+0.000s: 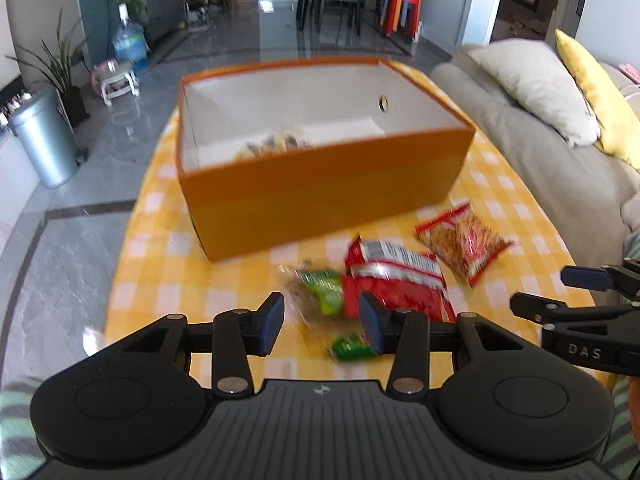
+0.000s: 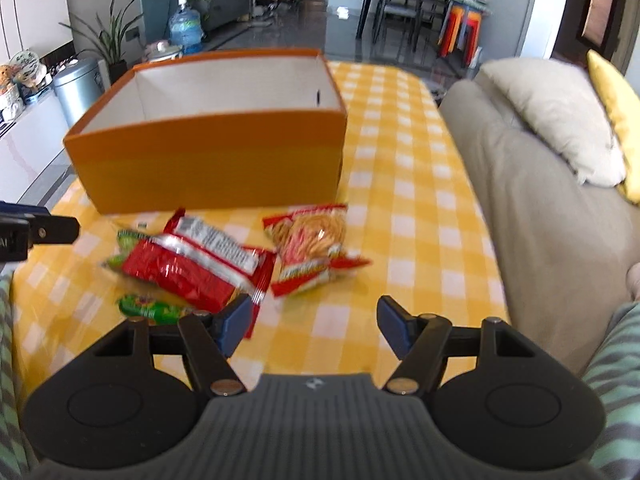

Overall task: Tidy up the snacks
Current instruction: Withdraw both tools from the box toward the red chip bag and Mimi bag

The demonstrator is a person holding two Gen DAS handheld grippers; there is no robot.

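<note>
Blue-padded fingers of the left gripper (image 1: 322, 322) stand a little apart with nothing held; a small green packet (image 1: 352, 347) shows in the gap, on the worktop (image 1: 160, 280). Just past them lie a green bag (image 1: 324, 290) and a shiny red bag (image 1: 394, 280) on top of it. Right gripper (image 2: 316, 326) fingers stand wide and hold nothing. The red bag's corner is by its left finger, and a red noodle packet (image 2: 312, 246) lies just ahead. Farther out sits the orange box (image 2: 212, 152), with one snack (image 1: 276, 145) inside. A sofa (image 2: 520, 200) is off to the right.
</note>
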